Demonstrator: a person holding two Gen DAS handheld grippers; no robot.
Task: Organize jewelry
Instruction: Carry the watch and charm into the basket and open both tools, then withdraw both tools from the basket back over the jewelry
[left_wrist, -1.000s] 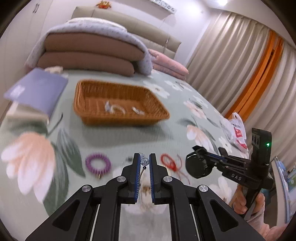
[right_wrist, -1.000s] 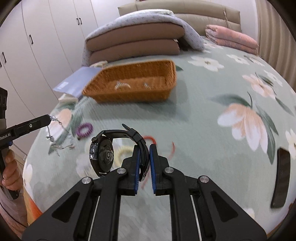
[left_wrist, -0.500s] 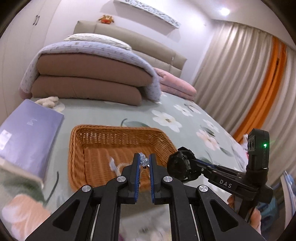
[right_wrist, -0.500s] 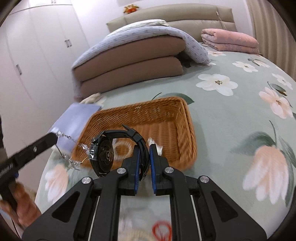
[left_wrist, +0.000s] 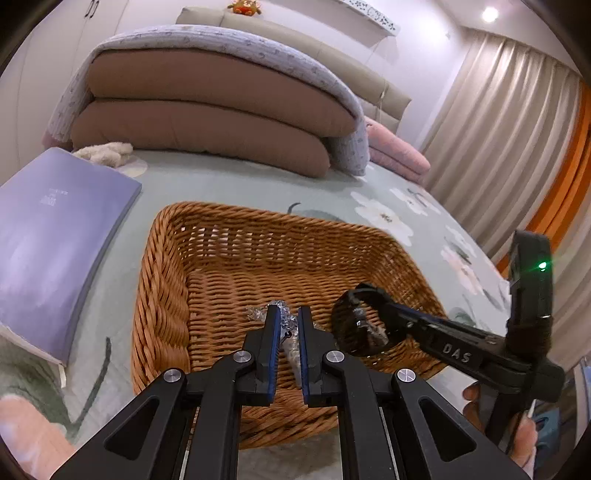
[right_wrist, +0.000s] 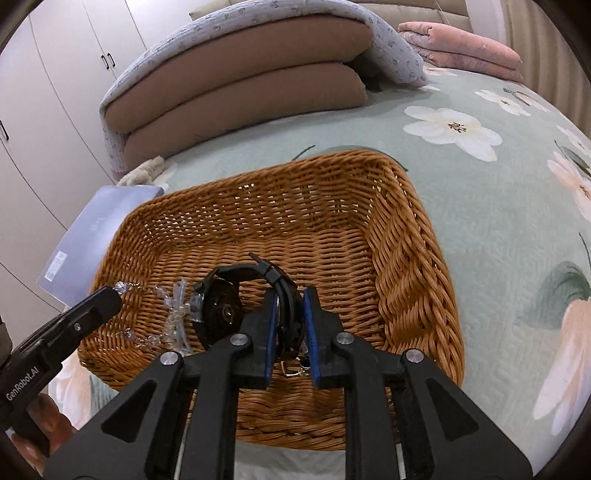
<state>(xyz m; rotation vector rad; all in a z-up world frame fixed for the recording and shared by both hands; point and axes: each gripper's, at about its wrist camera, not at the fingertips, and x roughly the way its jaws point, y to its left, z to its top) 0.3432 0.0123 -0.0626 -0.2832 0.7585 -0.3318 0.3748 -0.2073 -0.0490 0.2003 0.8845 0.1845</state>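
A brown wicker basket sits on the flowered green bedspread, and both grippers hang over it. My left gripper is shut on a silver crystal chain, which dangles down towards the basket floor. My right gripper has the strap of a black watch between its blue pads. Its jaws are opening, and the watch still hangs from them just above the weave. Small clear and silver pieces lie on the basket floor under the fingers.
A purple book lies left of the basket. Folded brown quilts under a grey cover are stacked behind it, with a pink blanket further right. Curtains stand along the right side and white wardrobes along the left. A hand holds the right gripper.
Both grippers have travelled forward from the near part of the bed to over the basket, carrying the chain and the watch. The gap between the right pads has widened slightly.
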